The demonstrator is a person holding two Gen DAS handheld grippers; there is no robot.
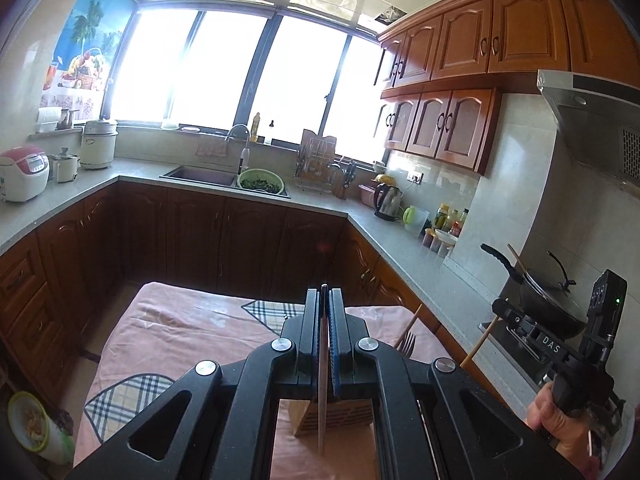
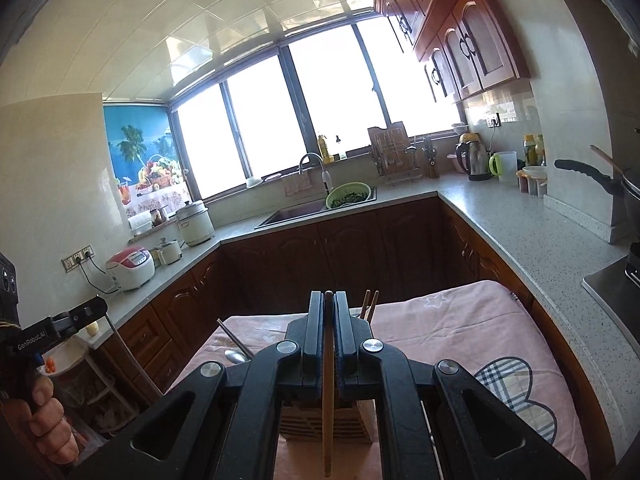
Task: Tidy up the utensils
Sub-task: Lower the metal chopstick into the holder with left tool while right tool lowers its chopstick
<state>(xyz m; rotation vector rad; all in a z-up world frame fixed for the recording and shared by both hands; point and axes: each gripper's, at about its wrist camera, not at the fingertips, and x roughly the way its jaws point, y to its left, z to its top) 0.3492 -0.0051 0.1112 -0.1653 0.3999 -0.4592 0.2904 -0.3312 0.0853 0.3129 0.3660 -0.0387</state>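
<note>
Left gripper (image 1: 325,292) clamped on one thin chopstick (image 1: 322,384), held upright between the two closed pads, lower end hanging free above the pink cloth (image 1: 176,320); right gripper (image 2: 329,296) clamped in the same way on a brown wooden chopstick (image 2: 328,408), also upright, tip pointing down toward the cloth; both held above a small bench (image 2: 460,320) covered with that pink cloth, printed with checked hearts.

Under each gripper, a wooden utensil holder (image 1: 336,416) with slatted sides, standing on the cloth, partly hidden by the black gripper frames; in the right wrist view, two more chopsticks (image 2: 370,304) rising behind the right finger, exact support not visible; to the left of them a metal spoon (image 2: 236,356) lying on the cloth, handle slanted upward; in the left wrist view, a fork (image 1: 408,342) and wooden sticks showing at the right edge of the bench.

Right hand (image 1: 556,424) seen at the lower right of the left wrist view, wrapped around its handle; left hand (image 2: 48,420) at the lower left of the right wrist view.

Behind, a kitchen counter (image 1: 372,224) with sink (image 1: 200,176), green colander (image 1: 260,182), kettle (image 1: 387,200), rice cooker (image 1: 22,174); bright windows above.
</note>
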